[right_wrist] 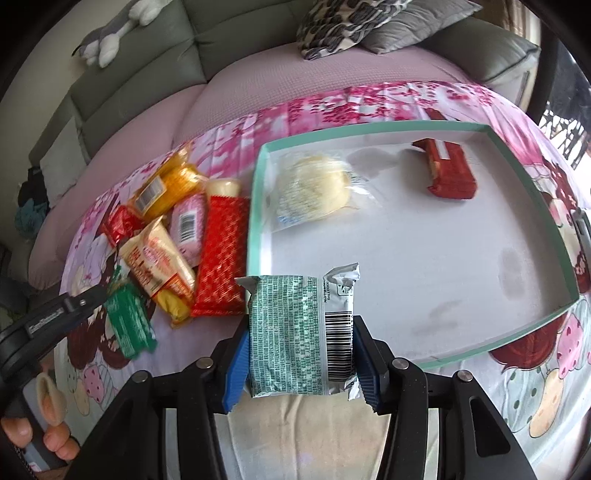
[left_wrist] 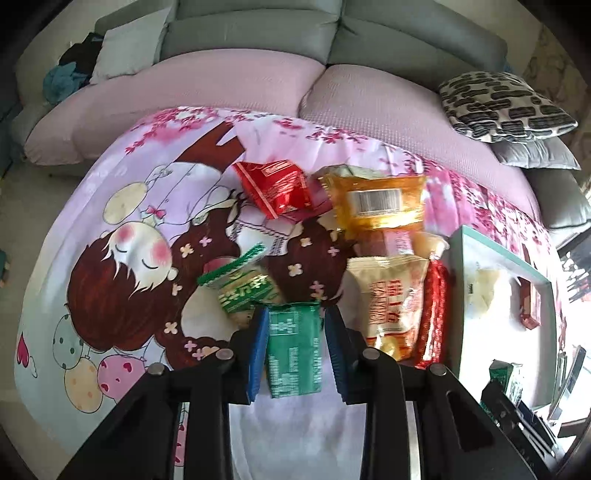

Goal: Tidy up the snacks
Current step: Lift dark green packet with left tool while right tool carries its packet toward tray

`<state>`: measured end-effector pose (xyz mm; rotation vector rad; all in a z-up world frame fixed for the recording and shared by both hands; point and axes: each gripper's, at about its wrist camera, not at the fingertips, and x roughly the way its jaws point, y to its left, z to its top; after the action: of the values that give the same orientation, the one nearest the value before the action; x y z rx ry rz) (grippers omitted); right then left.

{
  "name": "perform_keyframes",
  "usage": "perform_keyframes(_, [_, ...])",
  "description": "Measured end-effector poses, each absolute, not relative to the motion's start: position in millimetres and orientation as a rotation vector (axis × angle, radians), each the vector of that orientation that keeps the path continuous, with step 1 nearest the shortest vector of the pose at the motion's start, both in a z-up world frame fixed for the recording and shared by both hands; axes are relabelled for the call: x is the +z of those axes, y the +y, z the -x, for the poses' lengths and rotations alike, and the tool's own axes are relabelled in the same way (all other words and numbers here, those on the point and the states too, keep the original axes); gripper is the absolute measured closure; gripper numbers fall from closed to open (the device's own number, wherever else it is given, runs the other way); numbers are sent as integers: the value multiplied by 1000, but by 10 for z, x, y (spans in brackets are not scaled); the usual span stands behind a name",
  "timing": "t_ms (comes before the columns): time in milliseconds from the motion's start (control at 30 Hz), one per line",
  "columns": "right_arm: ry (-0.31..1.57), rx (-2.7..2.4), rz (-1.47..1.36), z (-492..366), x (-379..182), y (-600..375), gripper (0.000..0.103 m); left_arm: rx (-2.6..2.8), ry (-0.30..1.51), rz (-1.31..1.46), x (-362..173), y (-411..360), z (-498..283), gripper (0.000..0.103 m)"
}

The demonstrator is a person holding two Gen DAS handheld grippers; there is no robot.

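A cartoon-printed pink cloth (right_wrist: 369, 103) covers the table in front of a grey sofa (left_wrist: 258, 33), and on its right side sits a wide, shallow white tray with a mint-green rim (right_wrist: 255, 206), so far holding only a clear-wrapped pale round bun (right_wrist: 314, 184) far left and a red wrapped bar (right_wrist: 448, 168) far right. Left of the tray lies the loose heap of snack packets (right_wrist: 177, 236), yellow, pink, cream and red. The right gripper (right_wrist: 299, 354) is clenched on a green-and-silver foil packet with a barcode (right_wrist: 295, 336), poised at the tray's near left corner; the left gripper (left_wrist: 295, 350) grasps a smaller green printed sachet (left_wrist: 293, 354) near the heap. The step in hand looks like carrying both to the tray; next, each must be set down flat on bare tray floor before the fingers release.
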<state>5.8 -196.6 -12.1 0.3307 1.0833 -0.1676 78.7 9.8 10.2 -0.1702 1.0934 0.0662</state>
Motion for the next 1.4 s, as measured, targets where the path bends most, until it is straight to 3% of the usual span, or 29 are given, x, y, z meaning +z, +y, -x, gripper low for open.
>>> perform_keyframes(300, [1094,-189,-325,-73,-139,-2006,50,104,1171,185,-150,179,-921,70])
perform_keyframes(467, [1104,-159,-313,-75,-158,-1938,50,115,1203,205,-241,225,-937,58])
perform_keyframes(1000, [1116,-151,-303,-100,-179,-1927,50,59,1305,146,-531,-5,-1019,51])
perform_keyframes(1233, [1118,-149,-302,-103,-185,-1928,50,19,1281,168,-469,-36,-976,76])
perform_keyframes(1400, [1120,-150,-301,-103,-186,-1929,50,23,1250,196,-375,49,-926,77])
